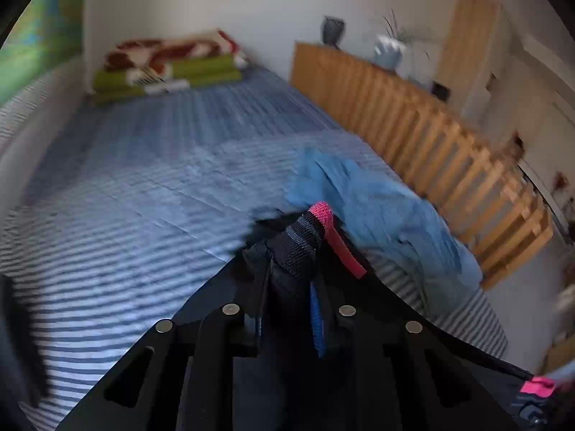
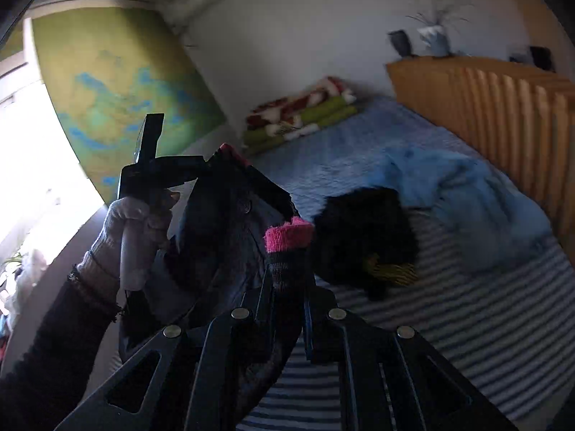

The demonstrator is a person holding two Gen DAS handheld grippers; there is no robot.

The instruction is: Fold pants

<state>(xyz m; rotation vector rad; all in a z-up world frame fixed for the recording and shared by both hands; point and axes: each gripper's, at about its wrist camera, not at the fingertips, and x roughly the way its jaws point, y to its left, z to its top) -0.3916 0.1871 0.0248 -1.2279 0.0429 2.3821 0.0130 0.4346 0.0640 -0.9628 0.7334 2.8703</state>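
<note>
Above the bed (image 2: 467, 323), both grippers, left (image 2: 233, 158) & right (image 2: 287, 248), clamp dark pants (image 2: 222, 237): soft, floppy, light cloth, prob. best pinched at waistband corners.

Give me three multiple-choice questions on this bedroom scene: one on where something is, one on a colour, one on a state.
1. Where are the folded blankets? A on the floor; B at the far end of the bed; C on a chair.
2. What colour is the garment lying beside the rail? A red; B white; C light blue.
3. The dark pants are: A held up by both grippers; B folded flat; C draped over a chair.

Answers: B, they sit by the far wall. C, it is plainly light blue. A, the left gripper and right gripper both pinch them.
</note>
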